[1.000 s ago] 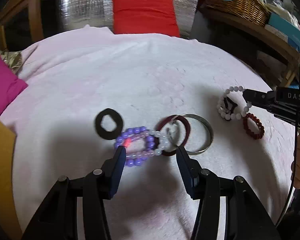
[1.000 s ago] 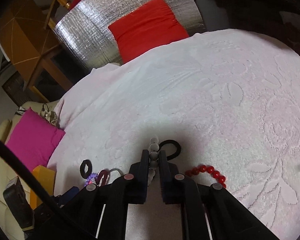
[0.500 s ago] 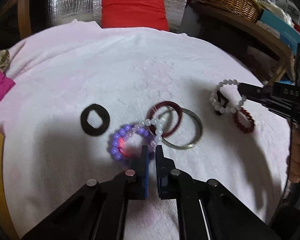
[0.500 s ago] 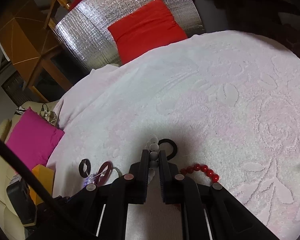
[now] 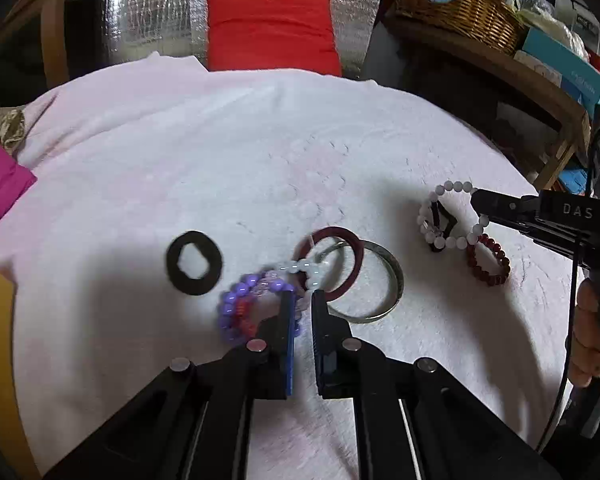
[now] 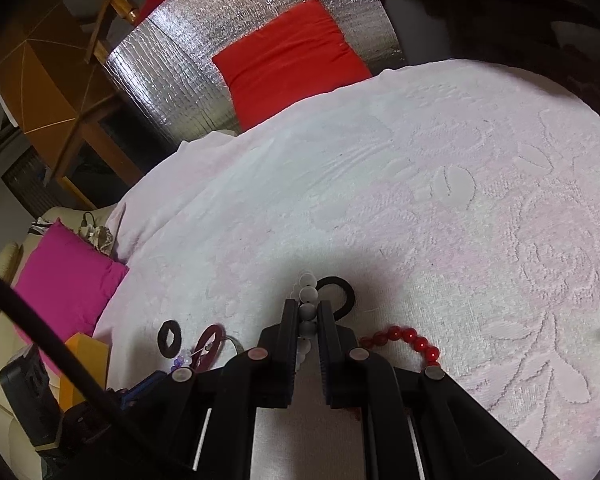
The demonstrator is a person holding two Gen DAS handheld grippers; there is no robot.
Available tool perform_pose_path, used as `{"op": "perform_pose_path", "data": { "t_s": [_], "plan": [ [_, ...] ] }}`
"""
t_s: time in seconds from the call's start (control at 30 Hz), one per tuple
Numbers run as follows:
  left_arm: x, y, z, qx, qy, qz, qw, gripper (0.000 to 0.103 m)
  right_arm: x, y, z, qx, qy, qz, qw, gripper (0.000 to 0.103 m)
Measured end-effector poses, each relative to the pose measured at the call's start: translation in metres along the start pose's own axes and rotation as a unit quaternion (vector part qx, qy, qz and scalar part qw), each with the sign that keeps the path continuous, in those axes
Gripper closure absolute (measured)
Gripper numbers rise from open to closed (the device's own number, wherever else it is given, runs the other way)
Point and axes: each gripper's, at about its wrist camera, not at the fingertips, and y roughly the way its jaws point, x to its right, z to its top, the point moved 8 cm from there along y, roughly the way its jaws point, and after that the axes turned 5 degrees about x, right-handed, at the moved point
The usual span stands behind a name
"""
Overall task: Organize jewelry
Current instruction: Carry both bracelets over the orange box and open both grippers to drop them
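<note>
Bracelets lie unsorted: our left gripper point(image 5: 301, 300) clamps the purple-and-white beaded bracelet point(image 5: 256, 300) at six o'clock, tangled against the maroon bangle point(image 5: 332, 260). Our right gripper point(image 6: 305, 316) clamps the white pearl-bead bracelet point(image 6: 307, 300) at six o'clock; nothing looks sorted.

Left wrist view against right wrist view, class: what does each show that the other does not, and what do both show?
Only the left wrist view: the silver bangle, a wicker basket, the person's hand, and the left gripper shut on the purple bracelet.

Only the right wrist view: white beads pinched in the right gripper.

Both: the pink cloth, red cushion, black ring and red bracelet.
</note>
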Motion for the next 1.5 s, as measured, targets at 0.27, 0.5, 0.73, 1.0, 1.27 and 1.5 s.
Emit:
{"op": "perform_pose_path", "data": {
  "t_s": [0.27, 0.5, 0.73, 1.0, 1.27, 1.5],
  "plan": [
    [0.005, 0.011, 0.002, -0.002, 0.005, 0.009, 0.9999, 0.074, 0.000, 0.000, -0.001, -0.004, 0.001, 0.000, 1.000, 0.092],
    [0.007, 0.014, 0.001, -0.002, 0.005, 0.007, 1.0000, 0.082, -0.001, -0.002, -0.002, 0.000, -0.004, -0.001, 1.000, 0.092],
    [0.014, 0.005, 0.002, -0.001, 0.016, -0.013, 0.9998, 0.096, 0.002, -0.004, -0.004, 0.000, -0.007, -0.006, 1.000, 0.092],
    [0.002, -0.043, 0.013, 0.047, -0.004, -0.022, 0.9987, 0.096, -0.014, -0.013, 0.001, 0.021, -0.018, 0.016, 0.999, 0.092],
    [-0.027, -0.110, 0.017, 0.104, -0.054, -0.016, 0.9930, 0.096, -0.063, -0.023, -0.007, 0.034, -0.038, 0.083, 0.995, 0.092],
    [-0.063, -0.168, 0.002, 0.130, -0.124, 0.014, 0.9837, 0.096, -0.133, -0.033, -0.039, 0.014, -0.060, 0.162, 0.985, 0.092]
  ]
}}
